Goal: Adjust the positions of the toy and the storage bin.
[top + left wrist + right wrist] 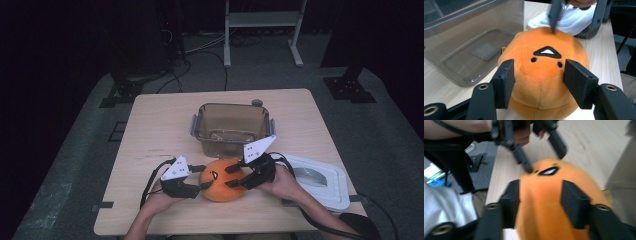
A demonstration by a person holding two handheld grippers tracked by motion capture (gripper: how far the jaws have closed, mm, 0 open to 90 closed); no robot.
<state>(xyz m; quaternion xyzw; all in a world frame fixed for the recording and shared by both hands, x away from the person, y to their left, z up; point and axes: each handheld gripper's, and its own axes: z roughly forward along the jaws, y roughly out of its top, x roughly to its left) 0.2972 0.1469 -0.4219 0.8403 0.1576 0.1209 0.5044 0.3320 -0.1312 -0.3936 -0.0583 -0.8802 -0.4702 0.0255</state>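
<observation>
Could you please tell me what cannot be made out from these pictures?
- Orange plush toy: its underside is hidden in the left gripper view by its own bulk.
- Right gripper: the right gripper view is motion-blurred, so whether its fingers press the plush is unclear.
- White lid: the person's right hand covers its near edge in the high view.
- Clear plastic container: the label on its floor is too small to read.

No readable text, labels, brands or numbers anywhere. Only mark: a black-and-white triangle with two black dots stitched on the orange plush toy.
</observation>
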